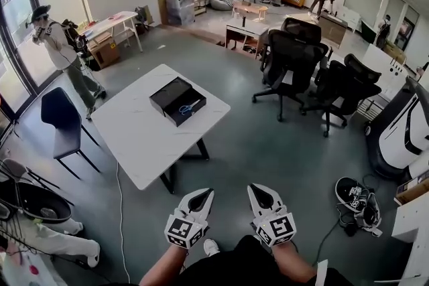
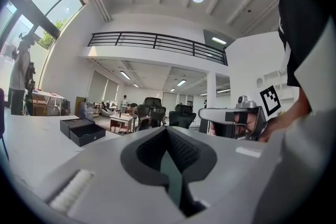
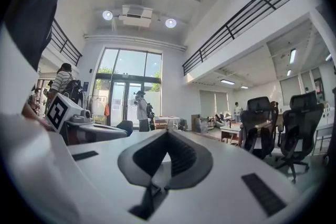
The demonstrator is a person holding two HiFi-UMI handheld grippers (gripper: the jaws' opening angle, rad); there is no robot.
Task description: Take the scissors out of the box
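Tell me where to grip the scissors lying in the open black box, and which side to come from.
Grip the scissors across the blue handle end, probably the thickest part. Come straight down from above: they lie flat in the open box, and its walls would likely block a sideways approach. Which way the blades point is too small to tell.

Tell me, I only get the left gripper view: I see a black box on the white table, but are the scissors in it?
Observer: Yes. The head view shows blue-handled scissors lying in the open part of the box.
Operator: Is the right gripper carrying anything?
Observer: No. The right gripper view shows the right tongs shut with nothing between them.
Operator: Is the box at my edge of the table?
Observer: No. It sits toward the far edge of the table, away from you.
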